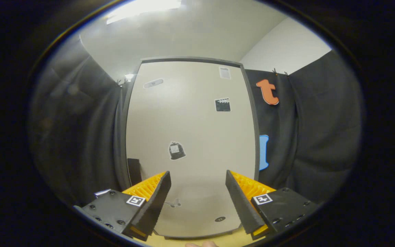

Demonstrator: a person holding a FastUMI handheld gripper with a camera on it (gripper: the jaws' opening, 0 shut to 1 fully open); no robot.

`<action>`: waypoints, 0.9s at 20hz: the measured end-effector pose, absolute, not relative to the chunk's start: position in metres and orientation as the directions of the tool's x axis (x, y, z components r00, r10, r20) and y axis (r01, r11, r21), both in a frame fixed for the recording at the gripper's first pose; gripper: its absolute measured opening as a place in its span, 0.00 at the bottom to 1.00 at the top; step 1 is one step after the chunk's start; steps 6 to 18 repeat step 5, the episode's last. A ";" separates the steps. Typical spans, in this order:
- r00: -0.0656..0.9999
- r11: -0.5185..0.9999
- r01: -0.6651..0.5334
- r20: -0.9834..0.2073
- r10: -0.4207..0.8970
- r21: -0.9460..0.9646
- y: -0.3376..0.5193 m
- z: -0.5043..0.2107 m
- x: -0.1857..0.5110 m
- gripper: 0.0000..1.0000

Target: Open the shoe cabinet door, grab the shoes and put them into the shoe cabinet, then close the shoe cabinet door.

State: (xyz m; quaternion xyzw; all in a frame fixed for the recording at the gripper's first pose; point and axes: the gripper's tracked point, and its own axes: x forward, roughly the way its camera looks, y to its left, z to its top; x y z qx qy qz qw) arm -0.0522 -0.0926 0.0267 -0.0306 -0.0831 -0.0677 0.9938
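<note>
The shoe cabinet door (pixel 190 137) is a tall pale panel in a dark frame, standing straight ahead of me, and it looks flush in that frame. Several small stickers dot its face. A small dark oval (pixel 220 219) sits low on the door, between the fingers; I cannot tell whether it is a handle. My gripper (pixel 197 178) is open, its fingers spread wide with nothing between them, held a short way off the door.
Black cloth walls close in on both sides of the cabinet. A dark block (pixel 134 171) stands low at the cabinet's left edge. A strip of wooden floor (pixel 197 241) runs below the door, where a bit of a person's hand (pixel 201 244) shows.
</note>
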 end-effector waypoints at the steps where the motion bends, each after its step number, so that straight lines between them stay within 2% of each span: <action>1: 0.978 0.990 0.131 0.173 -0.120 -0.052 -0.102 0.027 -0.054 0.99; 5: 0.981 0.994 0.094 0.178 -0.083 -0.052 -0.147 0.030 -0.059 0.99; 18: 0.981 0.994 0.094 0.178 -0.083 -0.052 -0.147 0.030 -0.059 0.99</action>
